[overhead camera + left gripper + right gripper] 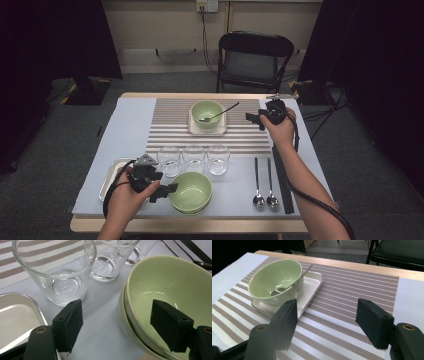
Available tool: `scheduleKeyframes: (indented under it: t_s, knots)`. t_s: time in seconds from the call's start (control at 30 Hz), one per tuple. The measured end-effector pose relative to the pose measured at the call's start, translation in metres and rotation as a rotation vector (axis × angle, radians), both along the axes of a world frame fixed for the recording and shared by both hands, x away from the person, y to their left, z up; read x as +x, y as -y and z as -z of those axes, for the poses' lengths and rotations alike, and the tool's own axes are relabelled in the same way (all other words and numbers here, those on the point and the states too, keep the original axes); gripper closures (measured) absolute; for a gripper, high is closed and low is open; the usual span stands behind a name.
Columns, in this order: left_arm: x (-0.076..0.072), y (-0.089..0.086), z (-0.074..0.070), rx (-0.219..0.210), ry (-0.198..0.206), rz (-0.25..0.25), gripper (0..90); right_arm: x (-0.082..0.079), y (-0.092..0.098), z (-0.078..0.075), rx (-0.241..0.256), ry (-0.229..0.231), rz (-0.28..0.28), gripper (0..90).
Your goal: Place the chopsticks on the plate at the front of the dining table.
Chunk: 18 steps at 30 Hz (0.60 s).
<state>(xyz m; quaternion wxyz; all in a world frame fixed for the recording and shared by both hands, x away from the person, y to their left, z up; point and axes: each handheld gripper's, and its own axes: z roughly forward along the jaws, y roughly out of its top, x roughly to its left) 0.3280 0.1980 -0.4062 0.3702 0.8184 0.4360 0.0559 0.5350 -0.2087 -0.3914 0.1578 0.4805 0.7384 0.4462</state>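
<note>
Plainly unlabelled, stacked green bowls (160, 290) sit between the spread left gripper (122, 325); right gripper (329, 325) gapes empty.

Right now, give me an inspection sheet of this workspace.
Surface: table under a grey cover, with a striped mat.
Job's things: stacked green bowls at the near edge; left claw open, one jaw inside the top bowl's rim, one outside.
Clutter: three glasses; far bowl with a spoon on a white tray; two spoons; metal tray.
Grippers: right claw open, empty, above the mat.
Cables: one trails from each gripper; right one runs along the forearm.
Surroundings: folding chair, dark curtains.
</note>
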Motion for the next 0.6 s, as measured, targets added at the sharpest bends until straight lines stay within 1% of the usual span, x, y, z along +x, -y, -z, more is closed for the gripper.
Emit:
scheduleKeyframes:
  t_s: [0.07,0.23,0.37,0.47,0.53,0.6]
  knots:
    - [0.0,0.001,0.0,-0.002,-0.003,0.002,26.0,-0.002,0.002,0.0,-0.012,0.003,-0.005,33.4]
    - [0.0,0.001,0.0,0.002,-0.007,0.004,26.0,-0.006,0.007,-0.001,-0.004,0.007,-0.012,33.2]
    - [0.0,0.001,0.0,-0.002,-0.004,-0.001,26.0,-0.011,0.012,0.002,-0.021,0.0,-0.024,33.2]
    - [0.0,0.001,0.0,0.004,-0.003,0.001,26.0,-0.015,0.015,0.005,-0.021,-0.007,-0.032,33.1]
    - [-0.001,0.001,0.0,-0.001,-0.005,-0.003,26.0,-0.016,0.017,0.006,-0.012,-0.01,-0.037,33.0]
    - [-0.001,0.001,0.0,0.006,-0.005,-0.001,26.1,-0.018,0.02,0.007,-0.013,-0.009,-0.036,33.1]
